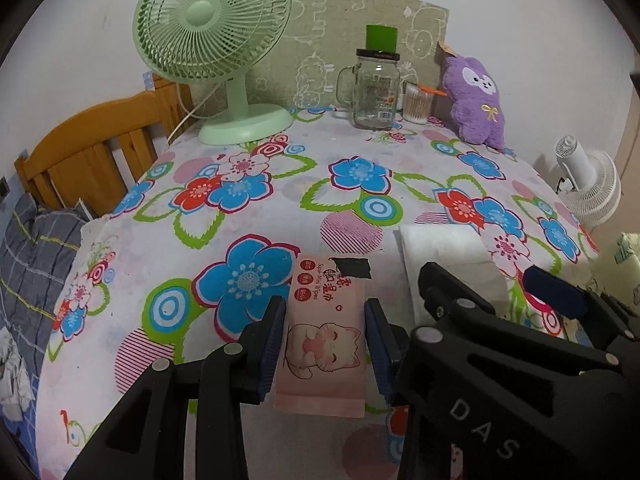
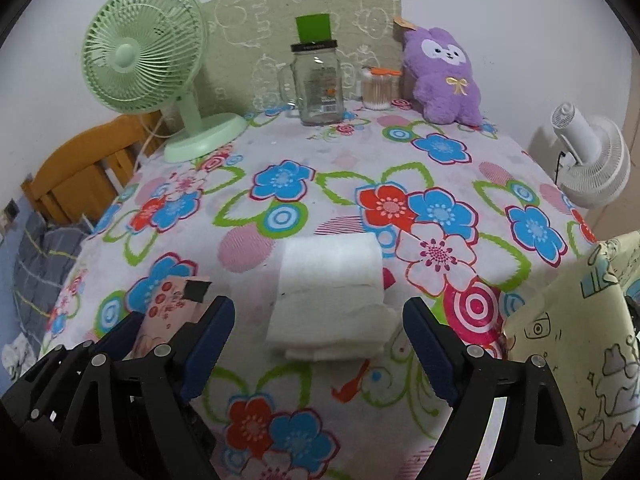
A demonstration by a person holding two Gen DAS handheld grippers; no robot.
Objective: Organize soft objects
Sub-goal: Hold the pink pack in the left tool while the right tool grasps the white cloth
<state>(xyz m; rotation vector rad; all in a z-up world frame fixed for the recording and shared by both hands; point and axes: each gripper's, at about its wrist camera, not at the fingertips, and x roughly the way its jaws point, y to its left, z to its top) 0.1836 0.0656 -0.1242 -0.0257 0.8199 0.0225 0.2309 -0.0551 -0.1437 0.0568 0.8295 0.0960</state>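
1. Floral cloth on the counter (image 2: 460,160) is loose; dragging anything across it could ruck it up and jolt the glass mug (image 2: 318,84) at the back.
2. White folded tissue stack (image 2: 332,300) lies on the counter between the right gripper (image 2: 320,344) fingers, which are spread wide and not touching it. Closing off-centre could pinch only the top layers and unfold it.
3. Pink wet-wipes pack (image 1: 326,332) is clamped in the left gripper (image 1: 325,340) at the near counter edge. It's slick and soft, so it may slip or buckle.

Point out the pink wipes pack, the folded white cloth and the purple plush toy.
pink wipes pack (image 1: 324,340), left wrist view, on the printed cat.
folded white cloth (image 2: 330,300), right wrist view, on its top face.
purple plush toy (image 2: 446,84), right wrist view, on its belly.
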